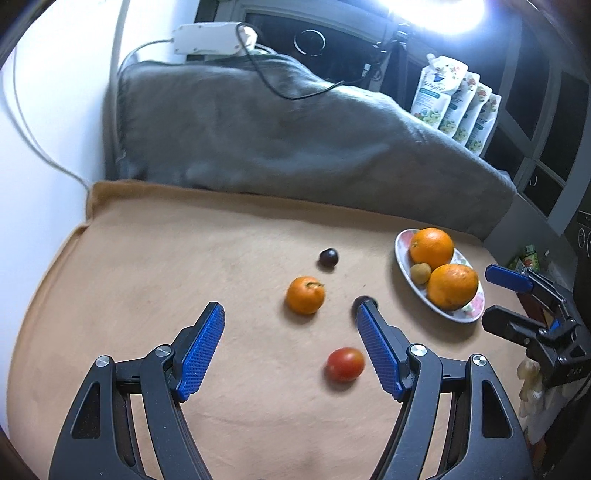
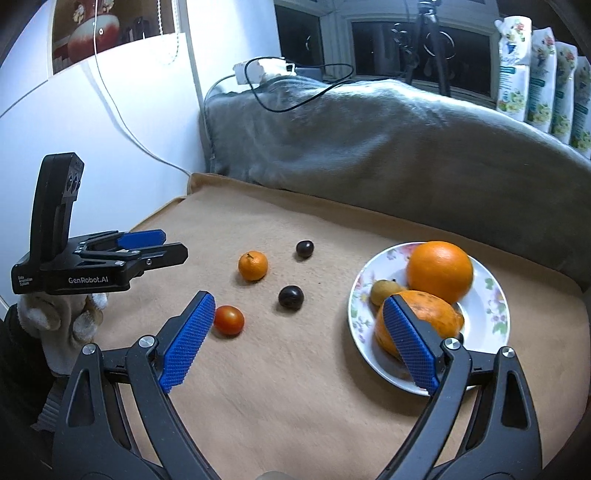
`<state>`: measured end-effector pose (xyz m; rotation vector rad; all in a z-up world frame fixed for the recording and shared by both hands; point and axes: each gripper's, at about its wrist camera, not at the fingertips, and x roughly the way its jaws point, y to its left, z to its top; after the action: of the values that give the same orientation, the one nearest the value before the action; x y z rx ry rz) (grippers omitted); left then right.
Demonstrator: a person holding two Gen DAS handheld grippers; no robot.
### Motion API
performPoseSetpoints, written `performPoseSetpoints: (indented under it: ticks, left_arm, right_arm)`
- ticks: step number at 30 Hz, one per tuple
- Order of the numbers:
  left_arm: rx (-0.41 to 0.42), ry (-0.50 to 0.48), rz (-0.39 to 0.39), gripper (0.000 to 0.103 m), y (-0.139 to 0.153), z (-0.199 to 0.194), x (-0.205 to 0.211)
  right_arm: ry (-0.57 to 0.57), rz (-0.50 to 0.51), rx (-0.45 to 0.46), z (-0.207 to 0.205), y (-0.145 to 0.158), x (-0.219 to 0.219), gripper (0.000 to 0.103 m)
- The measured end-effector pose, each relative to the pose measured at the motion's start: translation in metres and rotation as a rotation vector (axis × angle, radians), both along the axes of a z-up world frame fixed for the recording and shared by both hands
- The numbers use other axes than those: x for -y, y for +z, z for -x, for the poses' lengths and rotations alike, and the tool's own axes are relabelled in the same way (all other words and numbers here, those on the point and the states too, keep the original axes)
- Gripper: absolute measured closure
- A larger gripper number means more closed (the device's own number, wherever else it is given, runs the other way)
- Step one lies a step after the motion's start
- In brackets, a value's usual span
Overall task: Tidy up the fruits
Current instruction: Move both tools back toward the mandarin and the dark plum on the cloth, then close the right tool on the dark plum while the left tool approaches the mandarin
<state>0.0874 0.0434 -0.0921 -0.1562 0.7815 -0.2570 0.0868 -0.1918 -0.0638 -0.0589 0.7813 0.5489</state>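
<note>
Both claws gaping, empty: left claw (image 1: 291, 325) lines up w/ small orange mandarin (image 1: 306, 294) on tan cloth table (image 1: 147, 280), prob next for floral white plate (image 2: 491, 314), right claw (image 2: 299, 317) hovering nearby

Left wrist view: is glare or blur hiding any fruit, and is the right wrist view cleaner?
Left wrist view: lamp glare stays top right, off the fruit; one dark round plum hides behind a blue claw pad. Right wrist view: no glare, both plums clear, edges bowed by fisheye.

two oranges (image 2: 439, 271), one mandarin (image 2: 253, 265), two plums (image 2: 291, 296), one tomato (image 2: 229, 320), one plate (image 2: 487, 314)
</note>
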Motion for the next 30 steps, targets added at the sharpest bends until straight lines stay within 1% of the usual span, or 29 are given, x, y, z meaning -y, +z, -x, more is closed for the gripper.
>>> performPoseSetpoints:
  ticks: [1,3,5,7,9,13,15,20,22,28,30]
  left_arm:
    - [-0.003,0.001,0.002,0.029,-0.002,0.000,-0.002]
    - [-0.007,-0.001,0.009,0.029,-0.004,-0.002,-0.004]
    - [-0.013,-0.009,0.018,0.034,-0.007,-0.005,-0.005]
    - [-0.025,-0.022,0.026,0.039,-0.010,-0.008,-0.003]
    - [-0.036,-0.035,0.031,0.043,-0.014,-0.012,-0.001]
    - [-0.057,-0.061,0.042,0.047,-0.021,-0.019,0.005]
    - [-0.070,-0.070,0.050,0.049,-0.024,-0.024,0.007]
    - [-0.091,-0.090,0.058,0.050,-0.030,-0.034,0.013]
    - [-0.096,-0.097,0.055,0.052,-0.032,-0.037,0.016]
    - [-0.124,-0.105,0.060,0.058,-0.041,-0.050,0.020]
    - [-0.130,-0.110,0.059,0.058,-0.043,-0.054,0.021]
  right_arm:
    - [0.009,0.005,-0.009,-0.002,-0.002,-0.004,0.013]
    - [0.020,0.013,-0.023,-0.005,-0.006,-0.008,0.021]
    - [0.029,0.020,-0.038,-0.008,-0.011,-0.012,0.022]
    - [0.036,0.026,-0.054,-0.011,-0.016,-0.016,0.026]
    - [0.048,0.029,-0.076,-0.016,-0.021,-0.020,0.037]
    - [0.063,0.051,-0.103,-0.027,-0.034,-0.029,0.045]
    - [0.065,0.061,-0.119,-0.033,-0.040,-0.033,0.051]
    - [0.081,0.087,-0.137,-0.047,-0.054,-0.041,0.056]
    - [0.090,0.101,-0.140,-0.050,-0.057,-0.046,0.059]
    - [0.101,0.156,-0.141,-0.055,-0.070,-0.060,0.063]
    - [0.099,0.165,-0.146,-0.056,-0.073,-0.061,0.065]
